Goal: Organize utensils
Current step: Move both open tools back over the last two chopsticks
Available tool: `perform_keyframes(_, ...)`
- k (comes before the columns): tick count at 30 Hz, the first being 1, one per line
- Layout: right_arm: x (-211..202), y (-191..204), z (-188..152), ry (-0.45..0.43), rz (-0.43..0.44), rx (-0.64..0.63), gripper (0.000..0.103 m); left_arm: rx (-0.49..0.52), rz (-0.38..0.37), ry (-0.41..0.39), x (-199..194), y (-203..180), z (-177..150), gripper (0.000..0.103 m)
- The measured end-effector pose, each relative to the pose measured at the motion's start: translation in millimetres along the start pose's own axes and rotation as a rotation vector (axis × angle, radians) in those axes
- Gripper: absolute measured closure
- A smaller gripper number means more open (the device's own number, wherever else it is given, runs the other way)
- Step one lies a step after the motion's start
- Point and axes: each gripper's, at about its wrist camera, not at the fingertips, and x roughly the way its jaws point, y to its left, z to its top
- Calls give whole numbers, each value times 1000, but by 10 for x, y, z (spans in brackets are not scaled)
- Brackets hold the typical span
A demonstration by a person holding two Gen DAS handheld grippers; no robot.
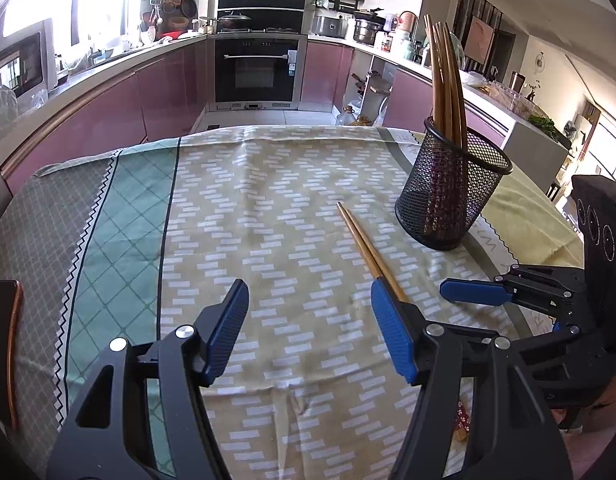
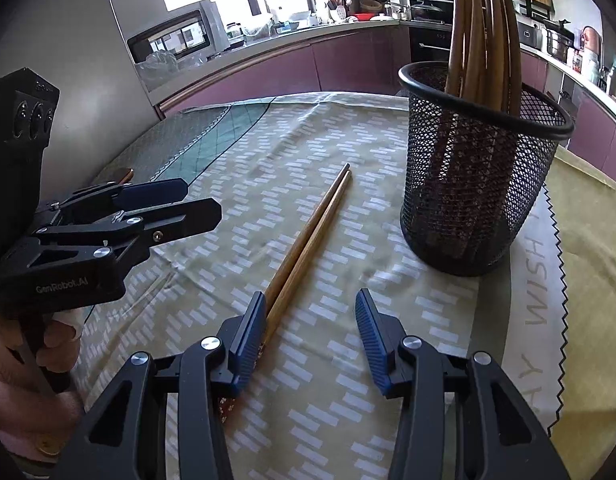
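Observation:
A pair of wooden chopsticks (image 1: 363,246) lies side by side on the patterned tablecloth (image 1: 268,220); it also shows in the right wrist view (image 2: 308,236). A black mesh holder (image 1: 451,192) stands to their right with several chopsticks upright in it, also in the right wrist view (image 2: 475,176). My left gripper (image 1: 309,300) is open and empty, its right finger over the chopsticks' near part. My right gripper (image 2: 309,308) is open and empty, its left finger over the chopsticks' near end. Each gripper shows in the other's view, the right one (image 1: 473,292) and the left one (image 2: 196,202).
A dark wooden chair back (image 1: 8,340) stands at the table's left edge. Purple kitchen cabinets (image 1: 108,108) and an oven (image 1: 260,68) line the far walls. The table's right part carries a yellow cloth (image 2: 587,240).

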Motion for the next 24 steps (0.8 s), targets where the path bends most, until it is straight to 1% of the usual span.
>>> perform_keyframes(10,12,-23,27,2,-27,2,60,7,-5,13,60,-26,1,40)
perform_keyframes(12,12,-36,31,4,-31,8,64,11,-7,16,75,-40,5,40)
perform_keyframes(18,-4,-126,43,9,-8,42,70,44,-23,25,120,-118,22,40)
perform_keyframes(21,4,-148,58,13,-9,43,75,62,-27,36,155,-164,23,40)
perform_keyframes(24,9,-149,65,17,-13,37,77,76,-37,51,214,-207,32,40)
